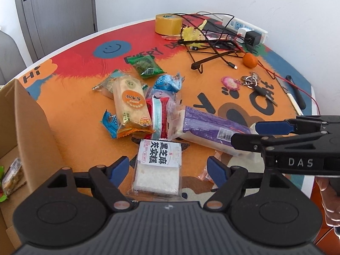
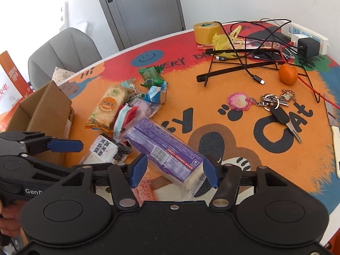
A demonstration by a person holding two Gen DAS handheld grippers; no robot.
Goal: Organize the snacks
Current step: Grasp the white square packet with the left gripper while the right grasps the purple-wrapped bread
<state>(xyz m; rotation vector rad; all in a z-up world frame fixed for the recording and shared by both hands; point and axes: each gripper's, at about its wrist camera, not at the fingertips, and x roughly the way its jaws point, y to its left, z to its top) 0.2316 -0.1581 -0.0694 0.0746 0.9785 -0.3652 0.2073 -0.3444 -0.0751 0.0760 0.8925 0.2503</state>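
Observation:
A pile of snack packs lies on the table. My left gripper (image 1: 169,169) is open, its fingers on either side of a white cake pack with black lettering (image 1: 158,166), not closed on it. My right gripper (image 2: 174,173) is open around the near end of a long purple pack (image 2: 163,148), which also shows in the left wrist view (image 1: 210,128). Behind lie an orange cracker pack (image 1: 130,104), a red-white pack (image 1: 160,116), a green pack (image 1: 146,65) and blue packs (image 1: 167,82). A cardboard box (image 1: 27,127) at the left holds a few snacks (image 1: 12,176).
At the back are a tape roll (image 1: 168,23), a power strip (image 1: 244,28), cables and a wire stand (image 1: 212,51), a tangerine (image 1: 250,60), keys (image 1: 252,82) and a knife (image 2: 332,127). A grey chair (image 2: 63,51) stands behind the table.

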